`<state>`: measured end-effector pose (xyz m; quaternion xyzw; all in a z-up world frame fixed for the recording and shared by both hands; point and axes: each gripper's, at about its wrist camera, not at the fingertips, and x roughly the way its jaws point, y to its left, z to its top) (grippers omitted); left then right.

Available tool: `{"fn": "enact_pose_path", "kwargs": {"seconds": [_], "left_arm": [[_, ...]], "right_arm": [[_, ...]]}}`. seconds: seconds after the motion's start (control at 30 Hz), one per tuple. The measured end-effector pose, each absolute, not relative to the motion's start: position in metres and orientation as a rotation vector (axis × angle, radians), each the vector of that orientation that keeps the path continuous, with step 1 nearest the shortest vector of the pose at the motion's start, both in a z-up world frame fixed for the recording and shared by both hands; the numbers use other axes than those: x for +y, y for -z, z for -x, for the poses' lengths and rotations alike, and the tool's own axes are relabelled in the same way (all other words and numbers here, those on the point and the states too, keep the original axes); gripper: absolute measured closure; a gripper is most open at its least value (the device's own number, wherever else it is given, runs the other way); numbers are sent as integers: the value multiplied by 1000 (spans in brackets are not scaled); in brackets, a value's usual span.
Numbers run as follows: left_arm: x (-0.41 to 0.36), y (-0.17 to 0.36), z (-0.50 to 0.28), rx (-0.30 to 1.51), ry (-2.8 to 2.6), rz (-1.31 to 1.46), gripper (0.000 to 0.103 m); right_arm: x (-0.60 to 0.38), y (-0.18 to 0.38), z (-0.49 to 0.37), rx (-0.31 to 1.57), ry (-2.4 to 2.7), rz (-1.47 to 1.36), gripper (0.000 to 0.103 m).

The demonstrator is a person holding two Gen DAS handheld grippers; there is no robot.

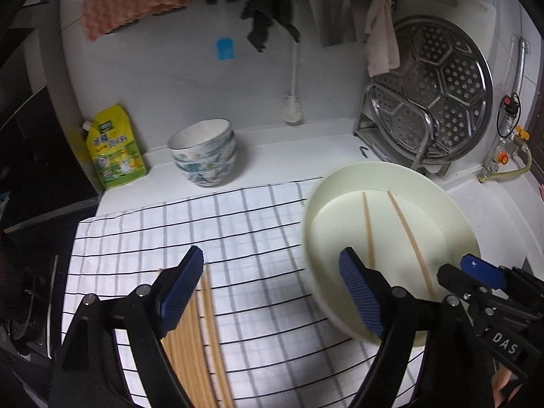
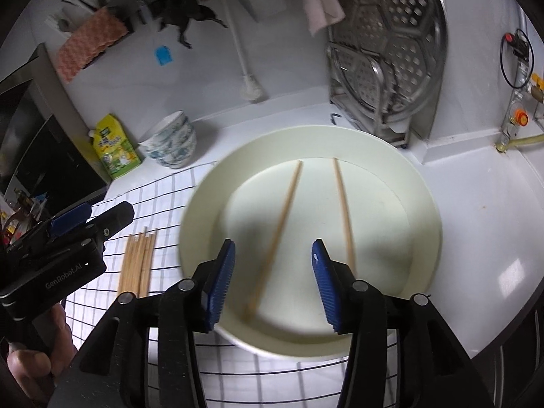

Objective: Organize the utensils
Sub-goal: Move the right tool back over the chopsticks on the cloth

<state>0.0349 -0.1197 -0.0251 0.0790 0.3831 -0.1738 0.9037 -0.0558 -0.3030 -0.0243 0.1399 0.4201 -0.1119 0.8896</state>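
Task's thing: two loose chopsticks [image 2: 282,224] lie in the cream plate [image 2: 421,204], which sits half on the checked cloth [image 2: 159,197] and half on the bare table [image 2: 476,187].
Left stick: in the right wrist view it runs from about 12 o'clock down toward 7 o'clock, its near end passing between the fingers of the right hand-held gripper [image 2: 273,284].
Right stick [image 2: 343,210]: it runs from 12 o'clock down toward 5 o'clock, its near end just beside the right finger; the two sticks spread apart toward the camera.
Right hand-held gripper state: fingers well apart, holding nothing, poised over the plate's near rim.
Left hand-held gripper [image 1: 272,289] state: fingers wide apart, empty, over the cloth.
Sorted pile: a bundle of chopsticks [image 1: 190,340] lies on the cloth, long axis roughly 12 to 6 o'clock in the left view, under the left finger.
Direction from the left hand-held gripper: the plate lies at about 2 o'clock, its near rim beside the right finger.
Nearer hand: the right one, by my reading, since the left stick already lies along its line of sight.
Deciding relation: the stick's long axis runs nearly along the fingers, not across them, so a clean pinch would probably need a turn of the wrist.
Background: stacked bowls [image 1: 204,153] and a yellow pouch [image 1: 114,149] stand at 11 o'clock, well apart.
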Motion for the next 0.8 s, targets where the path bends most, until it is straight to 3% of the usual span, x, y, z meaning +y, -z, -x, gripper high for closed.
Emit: {"fn": "enact_pose_path", "kwargs": {"seconds": [0.47, 0.8], "left_arm": [[-12, 18, -42, 765, 265, -127, 16], [35, 32, -45, 774, 260, -132, 15]], "right_arm": [[-213, 24, 37, 894, 147, -208, 47], [-157, 39, 16, 942, 107, -170, 47]]}}
